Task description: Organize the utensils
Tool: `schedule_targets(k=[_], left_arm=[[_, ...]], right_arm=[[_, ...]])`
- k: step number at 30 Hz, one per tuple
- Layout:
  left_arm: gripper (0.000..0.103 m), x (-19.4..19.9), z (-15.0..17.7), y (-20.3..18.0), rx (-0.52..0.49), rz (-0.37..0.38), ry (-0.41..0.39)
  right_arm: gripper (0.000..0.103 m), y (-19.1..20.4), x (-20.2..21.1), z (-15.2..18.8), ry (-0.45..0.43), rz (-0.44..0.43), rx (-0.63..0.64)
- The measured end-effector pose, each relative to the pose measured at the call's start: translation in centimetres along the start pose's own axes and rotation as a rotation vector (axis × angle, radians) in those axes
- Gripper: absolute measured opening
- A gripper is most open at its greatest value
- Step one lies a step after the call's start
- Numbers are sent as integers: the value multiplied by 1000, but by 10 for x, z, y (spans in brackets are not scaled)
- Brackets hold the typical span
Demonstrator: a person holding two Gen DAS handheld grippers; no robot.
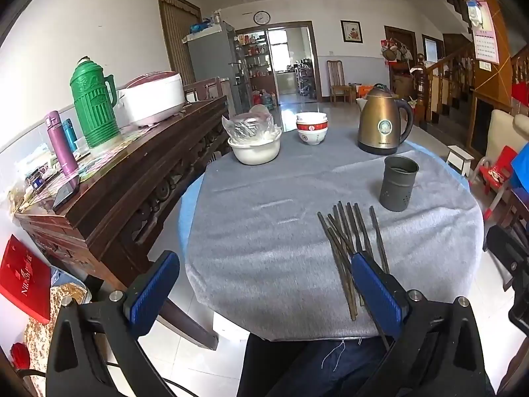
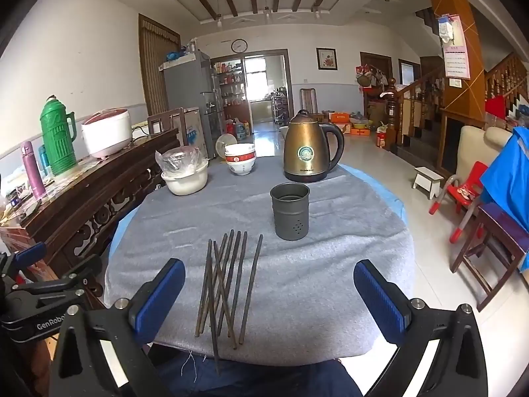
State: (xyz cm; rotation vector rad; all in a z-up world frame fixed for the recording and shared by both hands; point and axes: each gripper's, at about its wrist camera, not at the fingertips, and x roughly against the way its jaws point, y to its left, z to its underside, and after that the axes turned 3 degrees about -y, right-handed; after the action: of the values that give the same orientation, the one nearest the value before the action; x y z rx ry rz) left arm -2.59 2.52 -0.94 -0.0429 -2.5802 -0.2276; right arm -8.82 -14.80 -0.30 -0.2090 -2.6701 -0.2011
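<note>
Several dark chopsticks (image 2: 228,281) lie in a loose pile on the grey cloth near the table's front edge; they also show in the left wrist view (image 1: 350,241). A grey metal utensil holder (image 2: 290,211) stands upright and empty behind them, also in the left wrist view (image 1: 398,183). My left gripper (image 1: 264,284) is open and empty, above the front edge, its right finger over the chopsticks' near ends. My right gripper (image 2: 269,292) is open and empty, hovering just above the near ends of the chopsticks.
A bronze kettle (image 2: 309,147), stacked bowls (image 2: 240,158) and a white basin with a plastic bag (image 2: 185,175) stand at the table's far side. A wooden sideboard (image 1: 109,178) with a green thermos (image 1: 94,99) is on the left. A red chair (image 2: 463,192) is on the right.
</note>
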Motion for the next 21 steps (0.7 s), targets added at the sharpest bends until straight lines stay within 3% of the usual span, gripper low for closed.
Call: schedule_targets(k=[21], left_arm=[[103,-5,6,-7,-27,6,26]], right_arm=[[103,-4,1,2,2,13,-11]])
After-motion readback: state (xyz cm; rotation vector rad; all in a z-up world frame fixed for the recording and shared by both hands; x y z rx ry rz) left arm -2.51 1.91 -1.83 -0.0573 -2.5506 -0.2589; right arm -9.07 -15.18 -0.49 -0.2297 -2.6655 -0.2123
